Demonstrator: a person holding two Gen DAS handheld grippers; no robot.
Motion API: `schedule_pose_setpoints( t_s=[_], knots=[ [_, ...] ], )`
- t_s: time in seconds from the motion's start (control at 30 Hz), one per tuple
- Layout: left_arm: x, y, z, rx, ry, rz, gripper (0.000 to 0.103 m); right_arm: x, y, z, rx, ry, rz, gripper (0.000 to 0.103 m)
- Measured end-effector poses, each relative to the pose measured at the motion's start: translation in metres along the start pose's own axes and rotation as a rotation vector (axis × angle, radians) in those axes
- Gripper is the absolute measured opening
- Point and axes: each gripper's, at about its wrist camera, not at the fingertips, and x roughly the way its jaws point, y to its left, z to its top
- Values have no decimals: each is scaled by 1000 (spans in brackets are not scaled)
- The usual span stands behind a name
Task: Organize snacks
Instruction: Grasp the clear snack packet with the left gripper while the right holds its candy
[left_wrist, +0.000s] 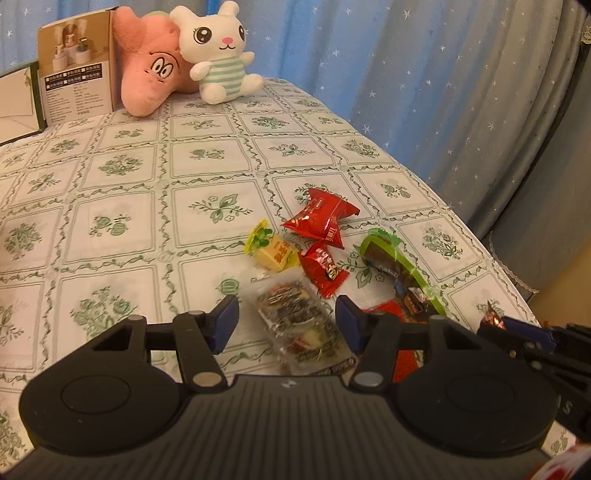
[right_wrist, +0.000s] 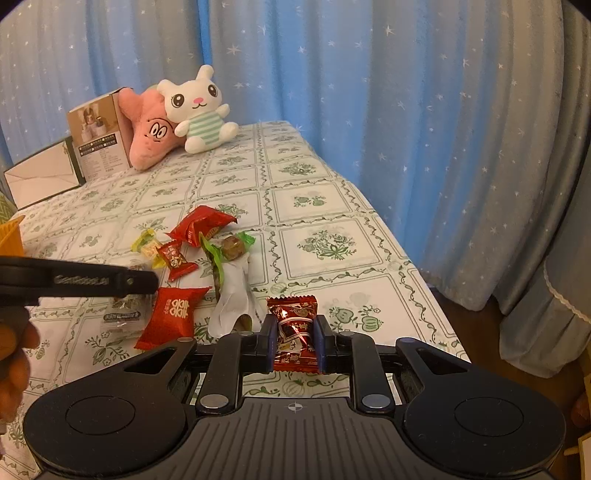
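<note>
Jaws of the right gripper (right_wrist: 294, 341) are clamped on a red foil candy (right_wrist: 293, 332), lifted for sorting; those of the left gripper (left_wrist: 287, 322) stand half-open astride a clear snack packet (left_wrist: 301, 325) (unpinched), just beside the green-edged wrapper (left_wrist: 400, 264).

Table (right_wrist: 325, 206) under green-floral checked cloth. On it: loose snack packets (right_wrist: 201, 223) clustered near the right edge; far end carries a printed carton (right_wrist: 99, 136), pink plush (right_wrist: 151, 133), white rabbit plush (right_wrist: 197, 110).
</note>
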Motion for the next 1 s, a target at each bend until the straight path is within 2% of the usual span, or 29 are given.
schedule_pose_setpoints(
  t_s=[0.1, 0.23, 0.53, 0.67, 1.0],
  knots=[
    [3, -2, -1, 30, 4, 9, 51, 0, 0, -1, 2, 6, 1, 21],
    [-4, -1, -7, 61, 13, 4, 35, 0, -1, -3, 3, 12, 3, 21],
    [-40, 13, -39, 161, 21, 27, 35, -8, 0, -12, 13, 26, 9, 21],
    [-40, 12, -42, 189, 27, 47, 36, -7, 4, -18, 6, 33, 2, 21],
    [-38, 9, -43, 215, 1, 59, 35, -4, 20, -22, -150, 38, -49, 21]
  ],
)
